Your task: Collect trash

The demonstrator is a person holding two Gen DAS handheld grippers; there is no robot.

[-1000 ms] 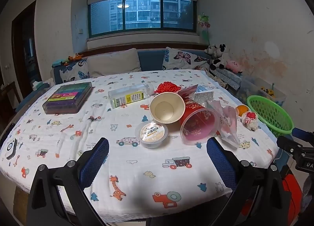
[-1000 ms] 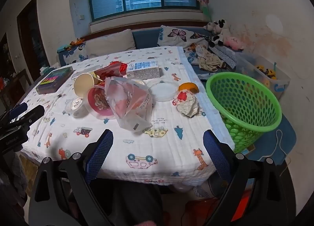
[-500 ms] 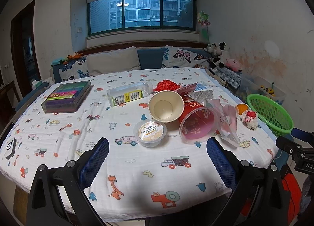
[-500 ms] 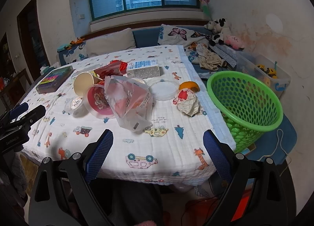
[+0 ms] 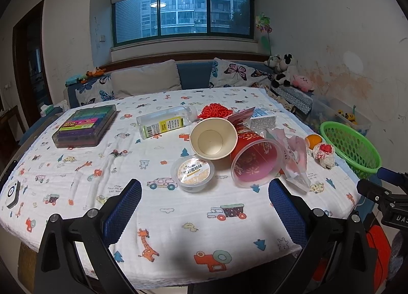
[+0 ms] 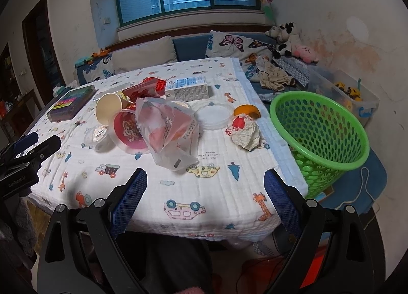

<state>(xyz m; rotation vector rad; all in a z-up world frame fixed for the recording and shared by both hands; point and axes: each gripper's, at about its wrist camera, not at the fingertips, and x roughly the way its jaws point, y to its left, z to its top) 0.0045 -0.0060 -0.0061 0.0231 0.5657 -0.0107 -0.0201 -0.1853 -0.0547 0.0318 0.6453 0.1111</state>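
Trash lies in a pile on the table: a paper cup on its side, a red plastic tub, a small lidded cup, a clear bottle, a plastic bag, a crumpled wrapper, an orange peel and a round clear lid. A green basket stands off the table's right edge. My left gripper is open and empty above the near table edge. My right gripper is open and empty, short of the bag.
A colourful box sits at the table's left. A carton lies behind the pile. A sofa with cushions runs behind the table. A clear toy bin stands by the right wall.
Both grippers have drifted slightly; the views shift a little. Nothing on the table has moved.
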